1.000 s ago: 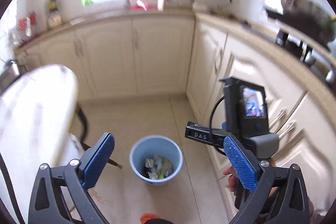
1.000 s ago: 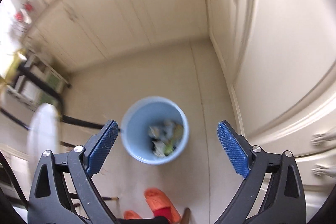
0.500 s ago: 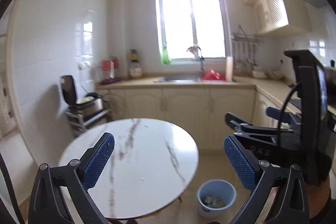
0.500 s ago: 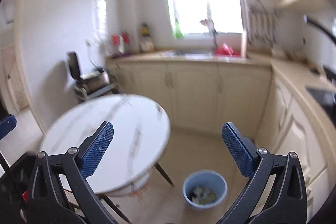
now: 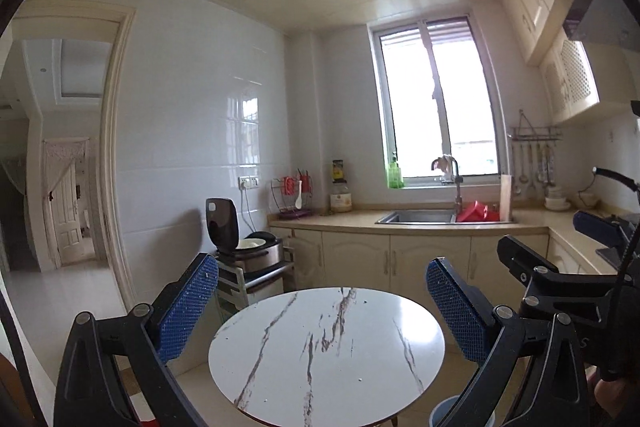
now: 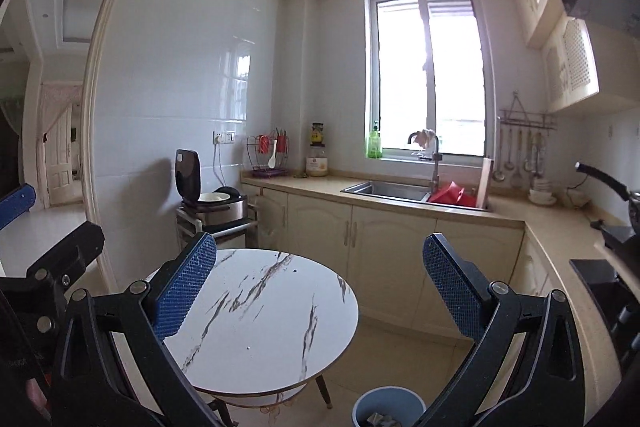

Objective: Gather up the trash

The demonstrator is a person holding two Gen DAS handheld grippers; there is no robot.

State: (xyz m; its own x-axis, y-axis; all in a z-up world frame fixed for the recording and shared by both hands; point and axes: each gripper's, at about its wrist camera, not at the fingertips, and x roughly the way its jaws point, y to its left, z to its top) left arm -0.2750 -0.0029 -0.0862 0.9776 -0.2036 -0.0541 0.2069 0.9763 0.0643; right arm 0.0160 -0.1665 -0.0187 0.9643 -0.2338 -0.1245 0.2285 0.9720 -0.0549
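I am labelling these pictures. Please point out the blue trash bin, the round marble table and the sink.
blue trash bin (image 6: 362, 403): right wrist view, left rim.
round marble table (image 6: 280, 315): right wrist view, bare top.
sink (image 6: 384, 189): right wrist view, steel basin.

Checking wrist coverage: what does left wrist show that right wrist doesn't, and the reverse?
Left wrist only: the right gripper's body at the frame's right edge, and just a sliver of the blue bin behind its own jaw.
Right wrist only: the bin's open top with trash inside, the table's legs, and the left gripper's body at the left edge.
Both: round marble table, sink, window, rice cooker; each view's own jaws open, empty.
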